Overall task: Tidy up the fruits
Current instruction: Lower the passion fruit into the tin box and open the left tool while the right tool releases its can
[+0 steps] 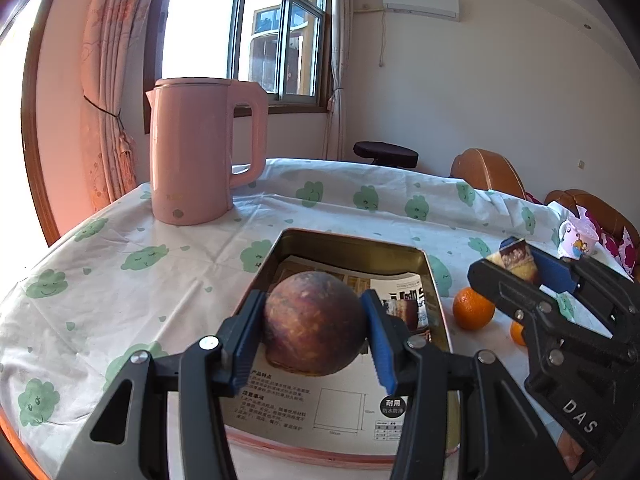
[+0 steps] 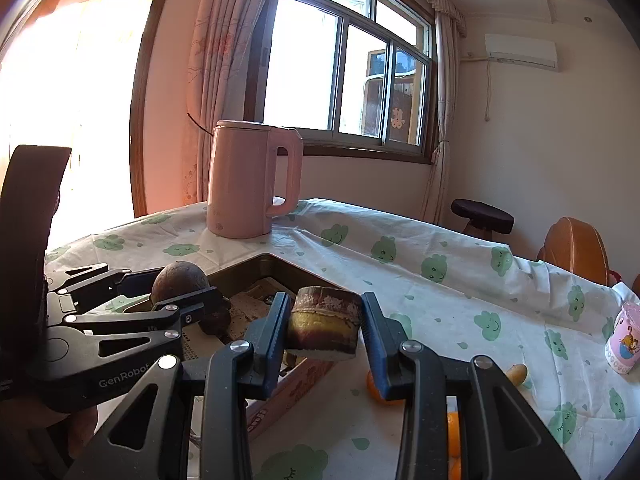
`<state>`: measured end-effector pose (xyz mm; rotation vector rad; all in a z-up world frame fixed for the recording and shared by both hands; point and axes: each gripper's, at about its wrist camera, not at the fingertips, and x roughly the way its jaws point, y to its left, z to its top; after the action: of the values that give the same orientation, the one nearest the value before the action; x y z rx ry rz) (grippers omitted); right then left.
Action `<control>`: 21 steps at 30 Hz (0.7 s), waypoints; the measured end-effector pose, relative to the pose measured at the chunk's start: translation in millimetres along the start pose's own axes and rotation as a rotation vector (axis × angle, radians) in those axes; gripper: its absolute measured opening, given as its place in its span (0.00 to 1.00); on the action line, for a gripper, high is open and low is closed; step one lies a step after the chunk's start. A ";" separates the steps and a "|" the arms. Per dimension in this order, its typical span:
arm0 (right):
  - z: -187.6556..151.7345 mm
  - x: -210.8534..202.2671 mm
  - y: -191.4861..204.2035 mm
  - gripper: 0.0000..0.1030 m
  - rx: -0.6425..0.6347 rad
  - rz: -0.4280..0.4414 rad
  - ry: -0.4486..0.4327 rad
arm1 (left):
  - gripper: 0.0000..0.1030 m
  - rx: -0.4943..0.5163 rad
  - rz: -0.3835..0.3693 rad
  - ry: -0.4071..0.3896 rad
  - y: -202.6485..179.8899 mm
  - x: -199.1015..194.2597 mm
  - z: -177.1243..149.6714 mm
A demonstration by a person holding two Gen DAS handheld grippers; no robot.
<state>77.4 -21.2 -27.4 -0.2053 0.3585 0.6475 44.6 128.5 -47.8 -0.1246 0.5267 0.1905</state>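
The left gripper [image 1: 316, 320] is clamping a round, brownish-purple fruit [image 1: 314, 322] between its blue pads, holding it above the open metal tin [image 1: 434, 280], over the printed paper [image 1: 304, 404] lining the tin's floor. The right gripper [image 2: 325, 330] is gripping a short cut piece of brown and yellow stalk [image 2: 324, 328] endwise between its pads, poised over the tin's near right edge; in the left wrist view this gripper is appearing to the right of the tin. An orange [image 1: 473, 308] is lying on the cloud-print tablecloth [image 1: 120, 280] just right of the tin, with a second one partly hidden behind the right gripper. A pink kettle [image 1: 200, 152] is standing beyond the tin's far left corner, and a small cartoon-printed cup [image 2: 622, 340] is sitting well to the tin's right near the table edge.
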 end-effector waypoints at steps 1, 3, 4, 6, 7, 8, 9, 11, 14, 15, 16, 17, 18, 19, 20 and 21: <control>0.0 2.6 2.2 0.37 -0.003 0.005 0.004 | 0.49 0.000 0.003 0.005 1.4 1.0 -0.2; -0.9 7.4 6.2 0.37 -0.008 0.015 0.016 | 0.49 -0.004 0.004 0.017 4.6 3.4 -0.1; -1.2 10.3 8.3 0.37 -0.009 0.022 0.023 | 0.49 -0.008 0.001 0.025 6.6 4.7 0.0; -2.5 15.6 11.6 0.37 -0.015 0.033 0.038 | 0.49 -0.017 0.001 0.037 9.7 7.1 0.0; -3.1 18.0 13.0 0.37 -0.018 0.036 0.045 | 0.49 -0.016 0.004 0.038 10.8 7.8 -0.3; -3.9 20.2 14.5 0.37 -0.019 0.039 0.051 | 0.49 -0.016 0.005 0.042 11.6 8.7 -0.5; -4.5 22.3 15.4 0.37 -0.020 0.042 0.057 | 0.49 -0.019 0.004 0.046 12.6 9.2 -0.7; -5.9 26.2 16.4 0.37 -0.019 0.047 0.068 | 0.49 -0.020 0.001 0.051 13.8 10.3 -1.6; -7.9 33.2 18.7 0.37 -0.024 0.054 0.095 | 0.49 -0.020 0.005 0.061 15.6 12.6 -3.2; -7.7 35.0 18.9 0.37 -0.025 0.055 0.101 | 0.49 -0.020 0.006 0.066 16.2 13.6 -3.8; -7.7 35.6 19.1 0.37 -0.025 0.059 0.102 | 0.49 -0.018 0.006 0.071 16.5 14.8 -4.3; -7.8 37.1 19.8 0.37 -0.028 0.067 0.108 | 0.49 -0.019 0.005 0.078 16.7 16.0 -4.4; -8.1 40.2 21.1 0.37 -0.035 0.074 0.123 | 0.49 -0.018 0.003 0.081 16.8 16.2 -4.4; -8.5 42.9 23.1 0.37 -0.043 0.076 0.137 | 0.49 -0.016 0.010 0.083 16.7 16.6 -4.4; -8.7 44.8 24.3 0.37 -0.048 0.075 0.145 | 0.49 -0.016 0.010 0.086 17.0 16.9 -4.6; -8.8 45.8 24.5 0.37 -0.047 0.078 0.151 | 0.49 -0.016 0.008 0.088 16.8 17.5 -4.7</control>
<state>93.8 20.5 -55.1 -0.2874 0.4984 0.7196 53.6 146.7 -61.9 -0.1469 0.6139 0.1980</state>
